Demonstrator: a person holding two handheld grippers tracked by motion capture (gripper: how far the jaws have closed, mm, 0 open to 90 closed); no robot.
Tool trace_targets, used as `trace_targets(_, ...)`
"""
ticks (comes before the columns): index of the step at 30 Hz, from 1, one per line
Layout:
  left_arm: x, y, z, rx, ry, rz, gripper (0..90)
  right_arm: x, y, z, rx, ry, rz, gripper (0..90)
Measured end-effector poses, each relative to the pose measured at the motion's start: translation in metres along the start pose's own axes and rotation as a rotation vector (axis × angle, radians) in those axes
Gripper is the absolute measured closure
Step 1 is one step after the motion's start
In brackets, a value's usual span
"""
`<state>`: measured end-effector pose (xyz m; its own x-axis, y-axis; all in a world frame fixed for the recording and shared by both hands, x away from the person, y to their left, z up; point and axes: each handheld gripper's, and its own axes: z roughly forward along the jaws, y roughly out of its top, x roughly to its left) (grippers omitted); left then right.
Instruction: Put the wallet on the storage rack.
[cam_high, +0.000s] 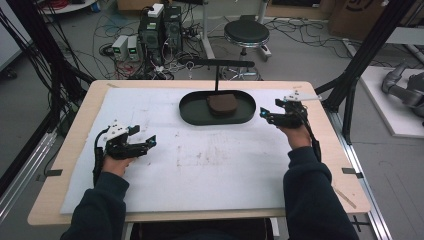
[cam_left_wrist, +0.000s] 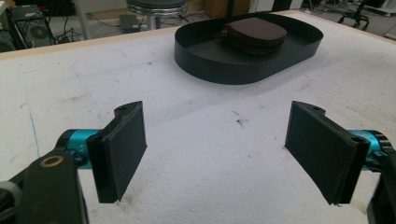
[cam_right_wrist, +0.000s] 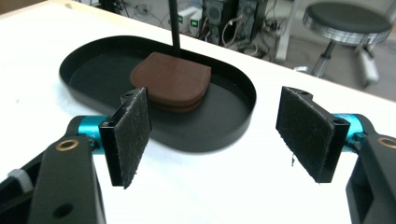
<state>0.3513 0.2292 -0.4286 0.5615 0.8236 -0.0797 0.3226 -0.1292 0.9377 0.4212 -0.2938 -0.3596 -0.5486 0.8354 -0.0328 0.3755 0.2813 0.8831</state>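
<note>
Here, a brown leather pouch (cam_high: 222, 104) lies flat in a black oval tray (cam_high: 192, 114) at the far middle of the counter (cam_high: 75, 145), which carries a white, scuffed sheet (cam_high: 210, 160). The pouch sits near the tray's centre, just in front of a thin black post (cam_high: 216, 80) that rises from the tray's far side and bears a horizontal bar on top.

The right tongs (cam_high: 269, 116) hover just beside the tray's right end, pointing left toward it, held in the person's right hand (cam_high: 295, 134). In the right gripper view the 2 padded jaws stand wide apart with nothing between them; beyond the gap lie the near wall of the tray (cam_right_wrist: 205, 135) and the pouch (cam_right_wrist: 170, 86), both clear of the pads. The pouch looks like 2 or 3 rounded layers stacked together.

The left tongs (cam_high: 147, 144) sit over the left part of the sheet, well apart from the tray, pointing right, in the person's left hand (cam_high: 117, 165). In the left gripper view their jaws are likewise spread wide and empty, low over the bare sheet, with the tray (cam_left_wrist: 224, 70) and the pouch (cam_left_wrist: 257, 32) farther off toward the top of the view.

Beyond the counter's far edge stand a round black stool (cam_high: 246, 34) and a cluster of computer boxes and cables (cam_high: 160, 35) on the floor.
</note>
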Motion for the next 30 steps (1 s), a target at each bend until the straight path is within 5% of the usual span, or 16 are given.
trace_targets(6, -0.001, 0.001, -0.003, -0.018, 0.000, -0.010, 19.9, 0.004, -0.038, -0.027, 0.007, 0.002, -0.048, 21.8)
trace_targets(13, -0.002, 0.003, -0.006, -0.029, 0.019, 0.004, 19.9, 0.004, -0.068, -0.043, 0.002, -0.012, -0.023, 21.6)
trace_targets(30, -0.004, 0.002, -0.019, -0.044, 0.038, 0.014, 19.9, 0.014, -0.067, -0.043, 0.010, -0.032, -0.067, 21.6)
